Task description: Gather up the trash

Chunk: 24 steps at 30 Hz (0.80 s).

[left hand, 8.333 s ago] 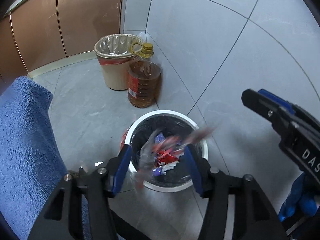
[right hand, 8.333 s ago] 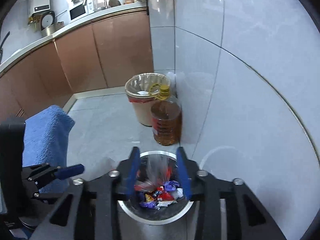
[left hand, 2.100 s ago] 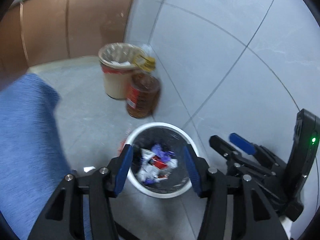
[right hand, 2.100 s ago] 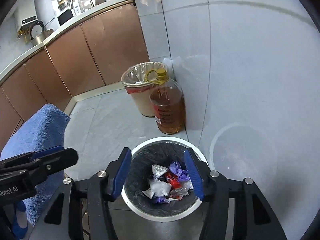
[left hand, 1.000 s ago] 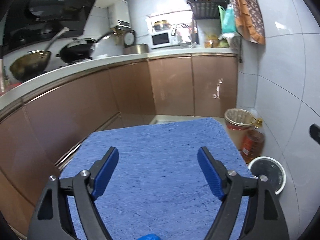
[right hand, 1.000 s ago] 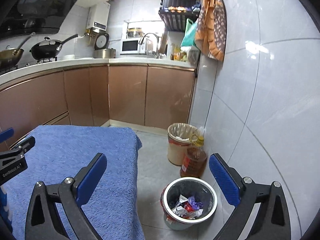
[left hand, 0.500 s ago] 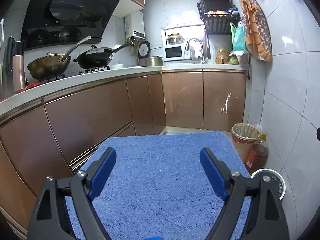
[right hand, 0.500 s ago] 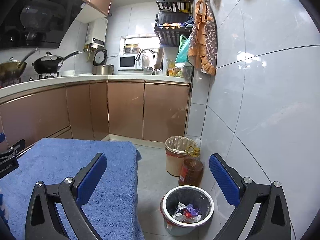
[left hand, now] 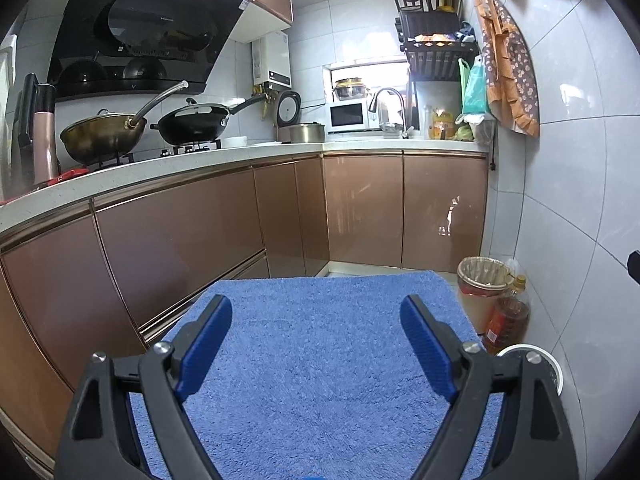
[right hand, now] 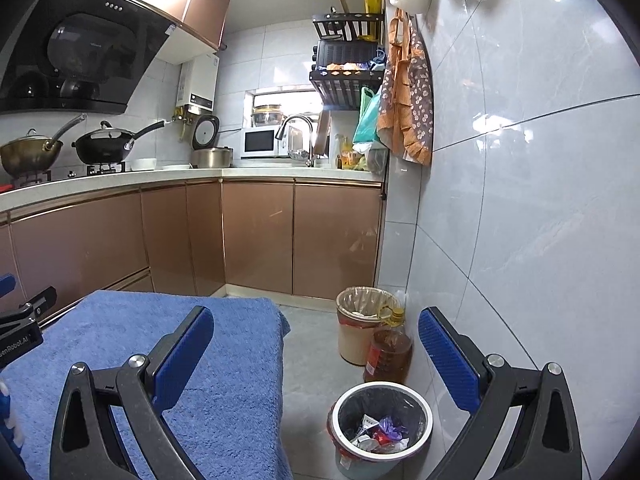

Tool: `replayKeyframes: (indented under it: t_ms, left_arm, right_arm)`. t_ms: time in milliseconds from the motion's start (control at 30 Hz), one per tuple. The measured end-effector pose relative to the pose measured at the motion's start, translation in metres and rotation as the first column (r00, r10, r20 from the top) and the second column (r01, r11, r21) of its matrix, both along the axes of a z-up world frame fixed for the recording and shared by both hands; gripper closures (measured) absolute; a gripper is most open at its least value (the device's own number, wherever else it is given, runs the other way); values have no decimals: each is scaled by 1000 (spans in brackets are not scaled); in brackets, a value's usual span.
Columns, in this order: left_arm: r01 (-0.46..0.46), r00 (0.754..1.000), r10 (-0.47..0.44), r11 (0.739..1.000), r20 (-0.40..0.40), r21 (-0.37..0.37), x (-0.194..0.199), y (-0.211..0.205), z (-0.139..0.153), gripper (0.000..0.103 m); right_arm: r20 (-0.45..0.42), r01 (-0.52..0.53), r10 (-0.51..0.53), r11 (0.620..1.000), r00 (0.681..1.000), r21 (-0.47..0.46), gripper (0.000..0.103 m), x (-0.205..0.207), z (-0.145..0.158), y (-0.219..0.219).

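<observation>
Both hand-held grippers (left hand: 316, 344) (right hand: 316, 356) raised, agape, empty | bin (right hand: 382, 428): crumpled wrappers (right hand: 380, 432) inside

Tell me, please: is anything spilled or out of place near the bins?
Nothing stands out. The wrappers lie inside the bin, the oil bottle stands upright, and no litter shows on the floor.

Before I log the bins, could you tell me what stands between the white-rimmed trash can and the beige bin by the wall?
In the right wrist view, a bottle of amber cooking oil stands between the trash can and the beige bin.
</observation>
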<state>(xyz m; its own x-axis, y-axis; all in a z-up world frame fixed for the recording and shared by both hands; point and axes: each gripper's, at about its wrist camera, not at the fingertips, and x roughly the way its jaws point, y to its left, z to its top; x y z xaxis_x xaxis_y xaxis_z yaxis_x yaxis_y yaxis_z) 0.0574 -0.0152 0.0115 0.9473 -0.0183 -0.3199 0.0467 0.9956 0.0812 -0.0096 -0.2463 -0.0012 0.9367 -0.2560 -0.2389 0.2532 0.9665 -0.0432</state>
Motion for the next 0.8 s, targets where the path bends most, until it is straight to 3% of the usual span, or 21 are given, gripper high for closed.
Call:
replayKeyframes:
  t_ms: [433,800]
  left_arm:
    - [-4,999,5,1000,38,-14,-6,2,6,17]
    - [1,1000,-1,1000,17,-25,-3,2,1,17]
  right_arm:
    - [14,-15,15,1000,1000,2,0,-1,0,5]
    - [5,-18,18,1000,1000,2,0,2,-1,6]
